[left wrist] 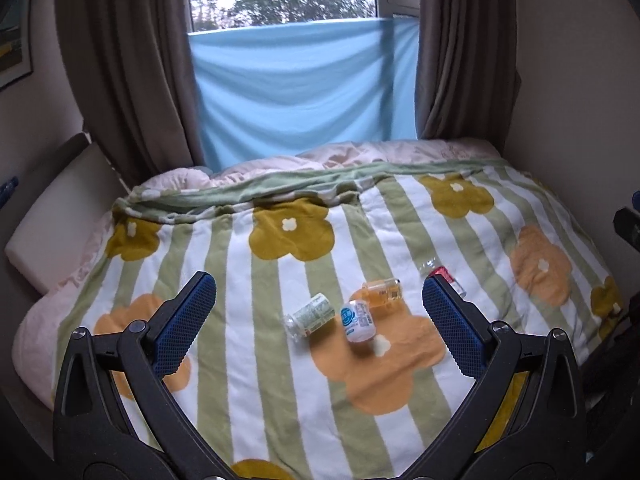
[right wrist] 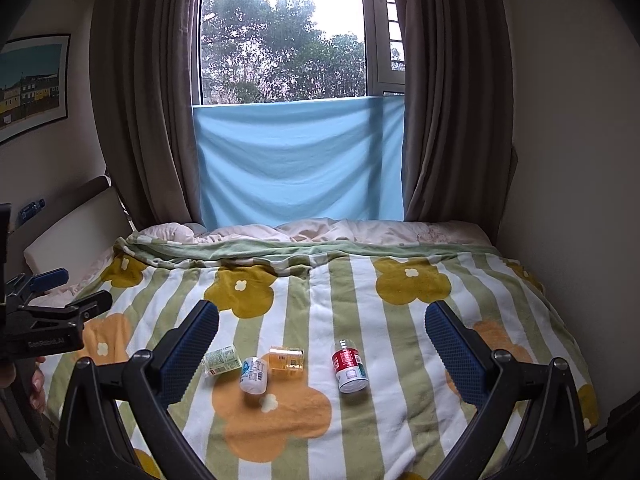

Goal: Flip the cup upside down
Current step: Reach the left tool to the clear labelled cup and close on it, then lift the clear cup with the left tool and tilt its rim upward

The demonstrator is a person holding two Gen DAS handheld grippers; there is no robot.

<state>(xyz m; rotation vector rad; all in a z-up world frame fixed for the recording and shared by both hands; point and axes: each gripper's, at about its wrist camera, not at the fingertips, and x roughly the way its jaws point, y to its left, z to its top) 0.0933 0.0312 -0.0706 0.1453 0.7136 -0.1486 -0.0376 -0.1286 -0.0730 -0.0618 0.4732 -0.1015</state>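
Observation:
Several small clear cups with printed labels lie on their sides on the striped flower blanket (right wrist: 360, 432). A green-labelled cup (right wrist: 221, 360) (left wrist: 310, 314), a blue-labelled cup (right wrist: 254, 375) (left wrist: 358, 321) and an orange cup (right wrist: 286, 357) (left wrist: 382, 289) lie close together. A red-labelled cup (right wrist: 349, 366) lies to their right; in the left wrist view it (left wrist: 450, 278) is partly hidden behind a finger. My left gripper (left wrist: 318, 304) is open and empty above the cups; it also shows in the right wrist view (right wrist: 74, 292). My right gripper (right wrist: 322, 330) is open and empty above the cups.
The bed fills the room between a padded headboard (right wrist: 72, 232) on the left and a wall (right wrist: 568, 160) on the right. A pink duvet (right wrist: 320, 230), brown curtains (right wrist: 144, 100) and a blue sheet (right wrist: 296, 160) over the window lie beyond.

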